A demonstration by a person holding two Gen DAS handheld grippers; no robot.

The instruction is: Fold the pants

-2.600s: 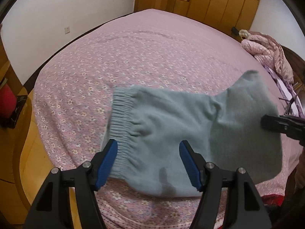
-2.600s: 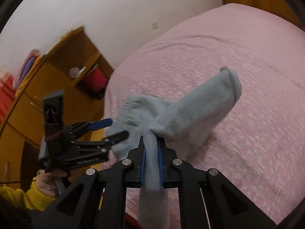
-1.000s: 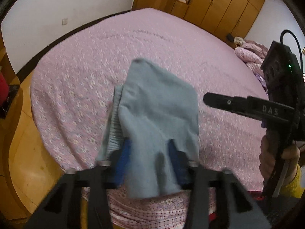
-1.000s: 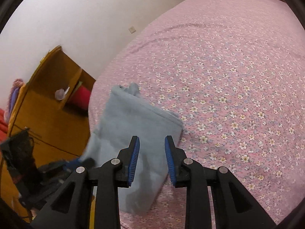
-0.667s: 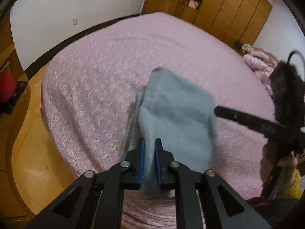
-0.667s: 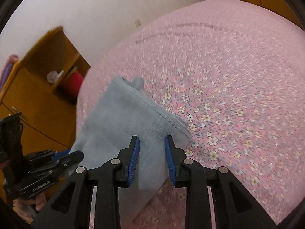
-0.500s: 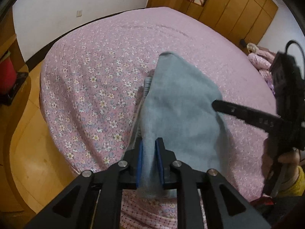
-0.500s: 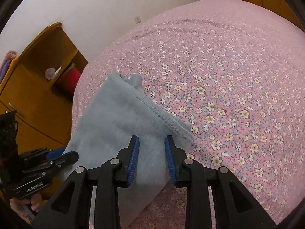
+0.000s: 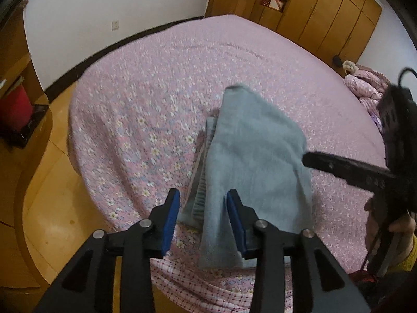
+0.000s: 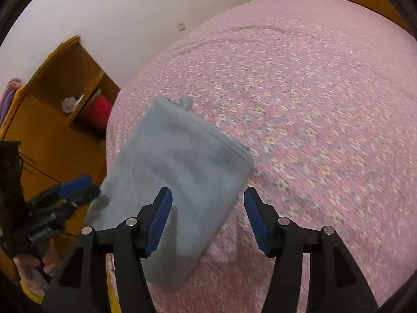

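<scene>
The grey-blue pants (image 9: 250, 156) lie folded in a compact stack near the front edge of the pink flowered bed (image 9: 156, 91); the elastic waistband shows under the top layer on the left side. My left gripper (image 9: 203, 219) is open, its jaws on either side of the stack's near end. My right gripper (image 10: 208, 219) is open wide and empty, just above the pants' (image 10: 177, 182) near right corner. The right gripper shows in the left wrist view (image 9: 338, 168) at the pants' right edge. The left gripper shows at the left of the right wrist view (image 10: 75, 185).
A wooden side cabinet (image 10: 60, 109) with a red bin (image 10: 99, 109) stands left of the bed. Wooden wardrobes (image 9: 325, 13) line the far wall. A pink quilt (image 9: 370, 88) lies at the bed's far right. Wooden floor (image 9: 57, 195) is beside the bed.
My left gripper was shut on the pants' near end and has opened, letting go. My right gripper has opened wider. The folded pants stay on the bed.
</scene>
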